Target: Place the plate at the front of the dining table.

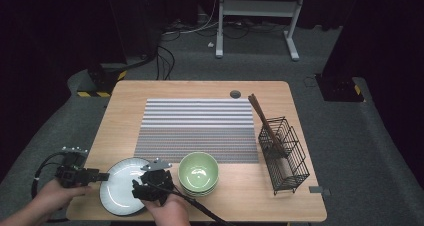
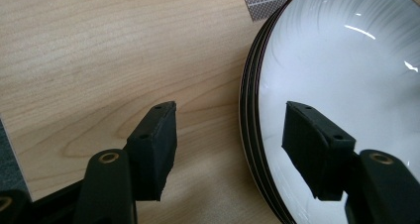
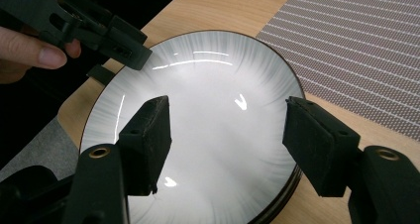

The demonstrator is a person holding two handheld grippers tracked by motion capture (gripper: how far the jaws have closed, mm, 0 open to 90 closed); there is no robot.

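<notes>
A stack of white plates (image 1: pixel 119 187) with dark rims sits at the front left of the wooden table (image 1: pixel 125 111). My left gripper (image 1: pixel 102 176) comes in level from the left and stands open. In the left gripper view (image 2: pixel 230 110) one jaw is over the bare wood and the other over the top plate (image 2: pixel 346 60), so the jaws straddle the stack's rim. My right gripper (image 1: pixel 139 188) hovers over the right side of the stack. In its own view (image 3: pixel 228 105) it is open above the top plate (image 3: pixel 213 75), with the left gripper (image 3: pixel 116 63) at the far rim.
A stack of green bowls (image 1: pixel 198 172) stands just right of the plates. A striped placemat (image 1: pixel 197 128) covers the table's middle. At the right, a black wire basket (image 1: pixel 283 153) holds brown chopsticks (image 1: pixel 262 118). The table's front edge runs close below both hands.
</notes>
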